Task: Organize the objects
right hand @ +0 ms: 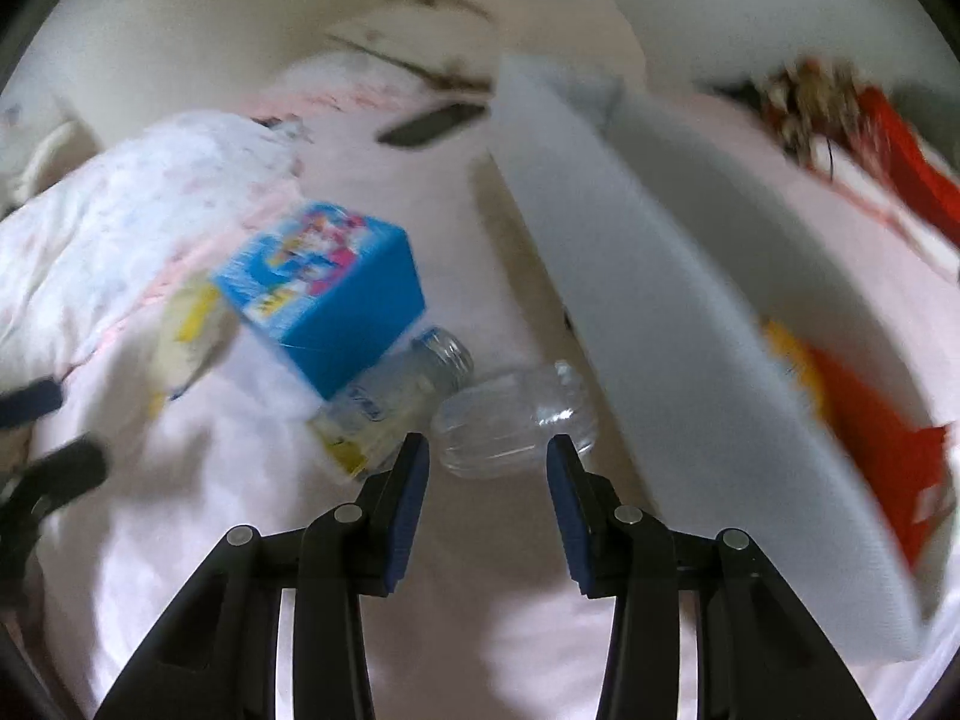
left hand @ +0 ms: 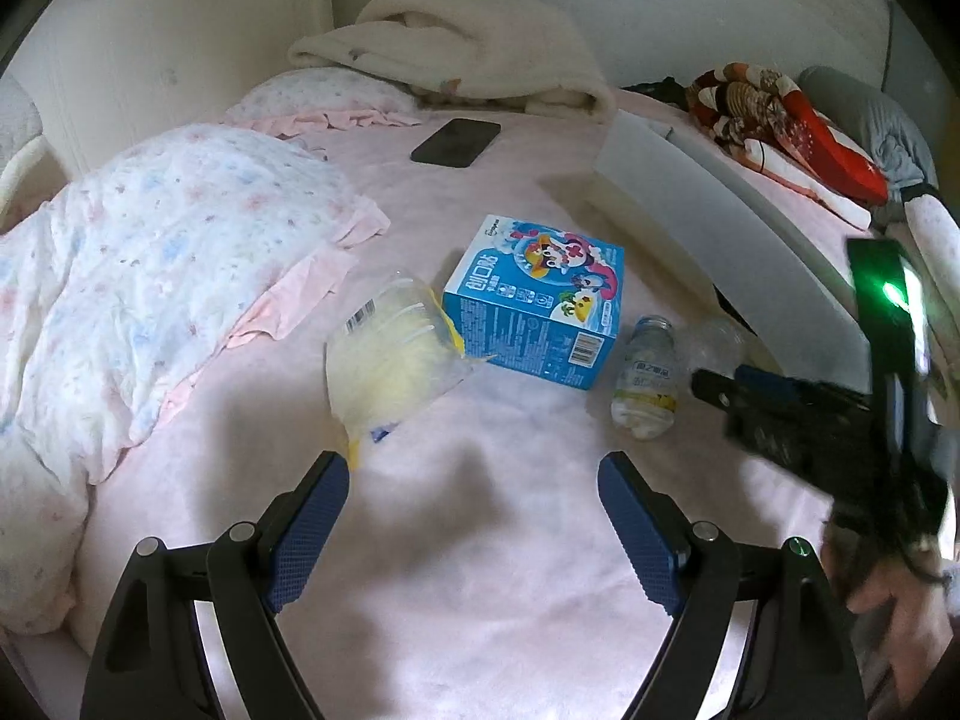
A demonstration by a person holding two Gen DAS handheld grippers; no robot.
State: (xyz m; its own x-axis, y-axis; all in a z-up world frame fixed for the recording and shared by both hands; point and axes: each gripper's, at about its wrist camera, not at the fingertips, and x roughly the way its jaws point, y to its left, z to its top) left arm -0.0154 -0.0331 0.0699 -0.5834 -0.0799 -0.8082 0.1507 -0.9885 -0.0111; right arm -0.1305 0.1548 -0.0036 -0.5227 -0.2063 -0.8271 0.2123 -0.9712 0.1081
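On the pink bed sheet lie a blue cartoon box, a clear bag of yellow stuff, a small labelled bottle and a clear empty plastic bottle. My left gripper is open and empty, short of the bag and box. My right gripper is open, its fingertips just short of the clear bottle on either side; it shows at the right of the left wrist view. The blue box and labelled bottle lie left of it. The right wrist view is blurred.
A white storage bin stands right of the objects; in the right wrist view it holds red and yellow packaging. A floral quilt lies left, a phone and folded blanket behind, red clothes far right.
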